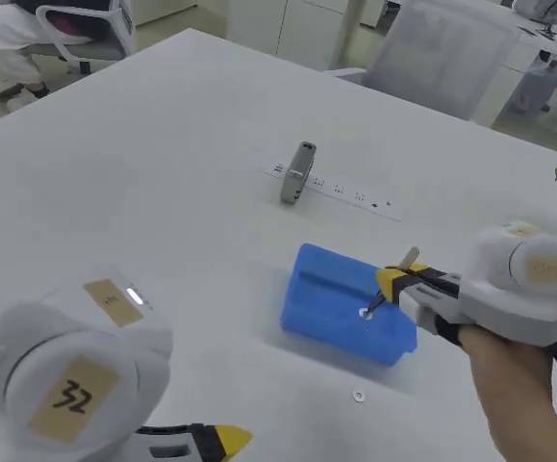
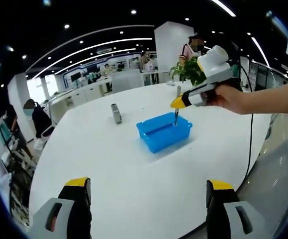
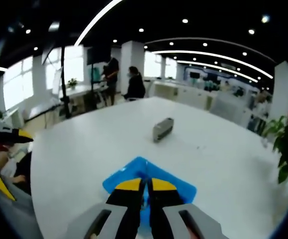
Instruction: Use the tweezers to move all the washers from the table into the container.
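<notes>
My right tool (image 1: 394,282) is clamped on the tweezers (image 1: 375,302); in the right gripper view its yellow-tipped jaws stand almost together, with only a thin slit between them. The tweezers slant down into the blue container (image 1: 324,306), their tips low over its floor near the right wall. A small pale speck sits at the tips, and I cannot tell whether it is pinched or lying on the floor of the container. One washer (image 1: 358,396) lies on the white tabletop (image 1: 163,192), just outside the container's near wall and apart from it.

My left tool (image 2: 148,199) hangs wide apart with nothing between its jaws, low over the near edge of the tabletop and well apart from the container. From its view I see the right tool above the container and the tweezers pointing down into it.

Beyond the container a small grey block (image 1: 298,173) stands on a flat white strip (image 1: 350,192) on the tabletop.
</notes>
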